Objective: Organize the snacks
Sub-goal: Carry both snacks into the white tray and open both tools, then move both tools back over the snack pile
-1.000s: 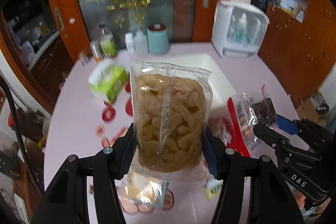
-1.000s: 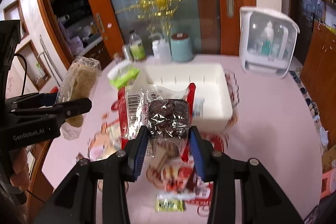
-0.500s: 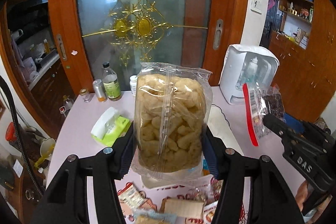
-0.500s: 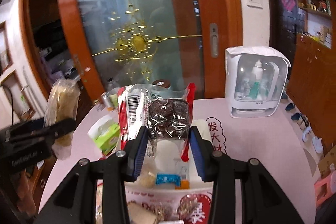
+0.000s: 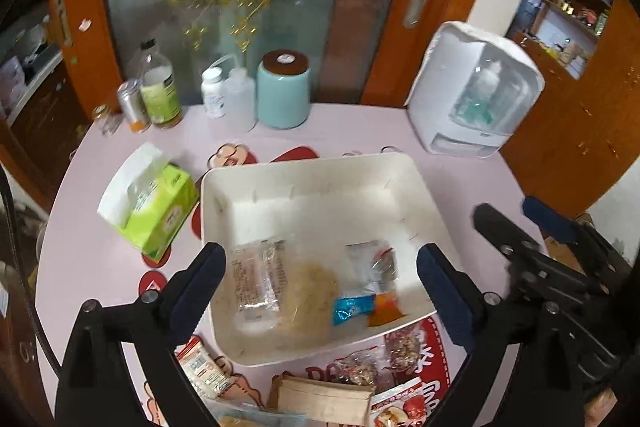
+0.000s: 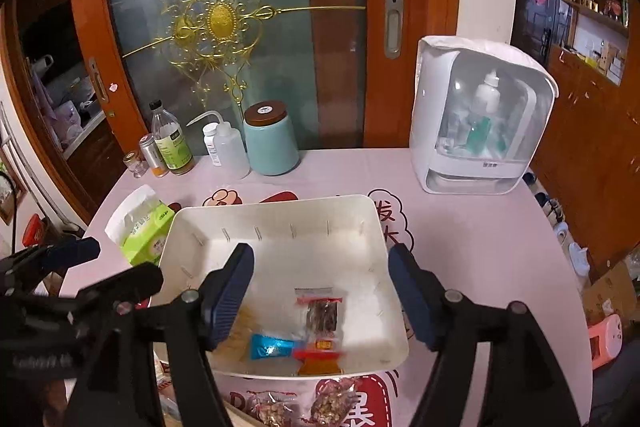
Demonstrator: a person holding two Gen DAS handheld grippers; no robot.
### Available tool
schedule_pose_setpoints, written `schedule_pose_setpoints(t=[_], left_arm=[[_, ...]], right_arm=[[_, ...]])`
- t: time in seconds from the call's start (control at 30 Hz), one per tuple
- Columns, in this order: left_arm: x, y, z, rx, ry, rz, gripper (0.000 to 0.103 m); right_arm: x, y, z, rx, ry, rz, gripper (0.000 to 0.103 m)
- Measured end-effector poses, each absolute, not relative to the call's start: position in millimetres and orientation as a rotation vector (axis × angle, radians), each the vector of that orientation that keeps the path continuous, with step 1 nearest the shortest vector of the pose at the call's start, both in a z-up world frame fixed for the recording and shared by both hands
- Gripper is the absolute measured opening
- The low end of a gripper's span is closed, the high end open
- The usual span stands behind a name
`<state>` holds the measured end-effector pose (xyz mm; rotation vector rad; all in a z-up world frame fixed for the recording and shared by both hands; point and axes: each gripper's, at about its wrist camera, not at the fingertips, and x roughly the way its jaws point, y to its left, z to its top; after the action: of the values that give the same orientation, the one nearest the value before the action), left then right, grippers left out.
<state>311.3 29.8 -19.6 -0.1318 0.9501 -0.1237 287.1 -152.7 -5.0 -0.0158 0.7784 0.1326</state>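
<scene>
While both grippers hover over a white bin (image 5: 420,183) on the pink worktop (image 6: 460,239), the left gripper (image 5: 322,267) and right gripper (image 6: 320,267) have just spread their fingers, releasing a puffed-snack bag (image 5: 288,287) and a dark snack packet (image 6: 322,313) now lying inside the bin.

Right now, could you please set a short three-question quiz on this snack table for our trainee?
1. True or false: the left gripper is clamped on the clear bag of pale puffed snacks.
2. Where does the red-edged packet of dark snacks lie?
A. on the pink tablecloth
B. inside the white rectangular plastic bin
C. between the right gripper's fingers
3. Fill in: the green tissue pack sits ___ the bin.

Key:
1. False. Its jaws have just been opening and stand apart; the bag lies in the bin.
2. B. The right gripper has also just opened, empty.
3. Outside, on the table beside it.
</scene>
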Motion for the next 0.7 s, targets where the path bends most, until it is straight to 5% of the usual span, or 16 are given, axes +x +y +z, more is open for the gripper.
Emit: schedule_pose_setpoints(t=[0.7], left_arm=[[234,30,25,-0.111,0.853,-0.056,0.096]], right_arm=[[228,-153,23,0.005,0.761,0.208,0.071]])
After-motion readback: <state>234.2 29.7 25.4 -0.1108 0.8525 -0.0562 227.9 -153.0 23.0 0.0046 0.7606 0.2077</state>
